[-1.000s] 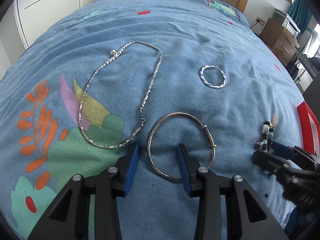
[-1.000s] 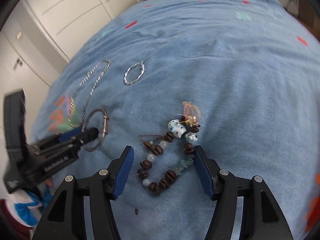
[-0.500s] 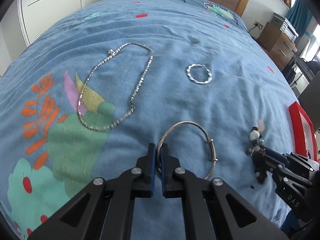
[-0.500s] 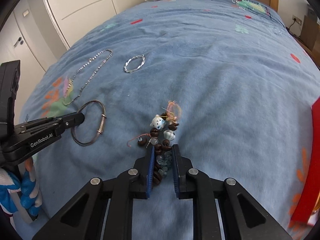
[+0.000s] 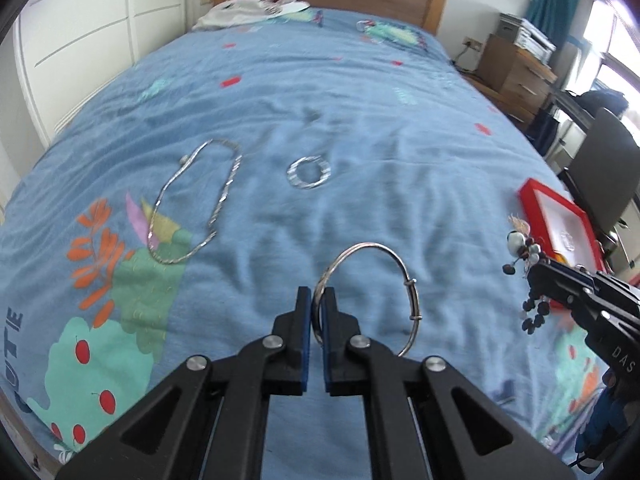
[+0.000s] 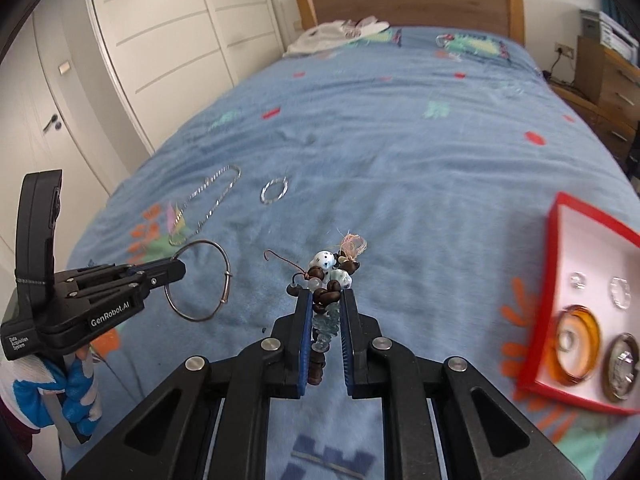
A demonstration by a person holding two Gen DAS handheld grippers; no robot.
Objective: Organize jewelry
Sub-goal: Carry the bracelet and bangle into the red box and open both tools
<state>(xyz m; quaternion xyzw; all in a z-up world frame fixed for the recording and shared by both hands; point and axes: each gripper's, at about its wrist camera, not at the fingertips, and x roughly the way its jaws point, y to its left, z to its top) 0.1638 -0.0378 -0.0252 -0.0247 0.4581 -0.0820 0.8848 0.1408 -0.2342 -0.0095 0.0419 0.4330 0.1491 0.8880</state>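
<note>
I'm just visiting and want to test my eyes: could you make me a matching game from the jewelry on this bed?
Things:
1. thin bangle
2. bead bracelet
3. twisted ring
4. chain necklace

Where:
A. lying alone on plain blue blanket
B. in the right gripper
C. lying partly on the leaf print
D. in the left gripper

Pairs: 1-D, 2-B, 3-A, 4-C

Black claw (image 6: 325,300) with blue pads (image 6: 305,320), silver screws, white "GenRobot.AI" lettering.

Bed (image 5: 360,100): chain (image 5: 192,200) left, twisted ring (image 5: 309,172) right of it. Bangle (image 5: 368,292) nearer, raised off the bed. Bead bracelet (image 6: 330,284) right of bangle. Box (image 6: 580,304) at bed's right edge, rings inside.
</note>
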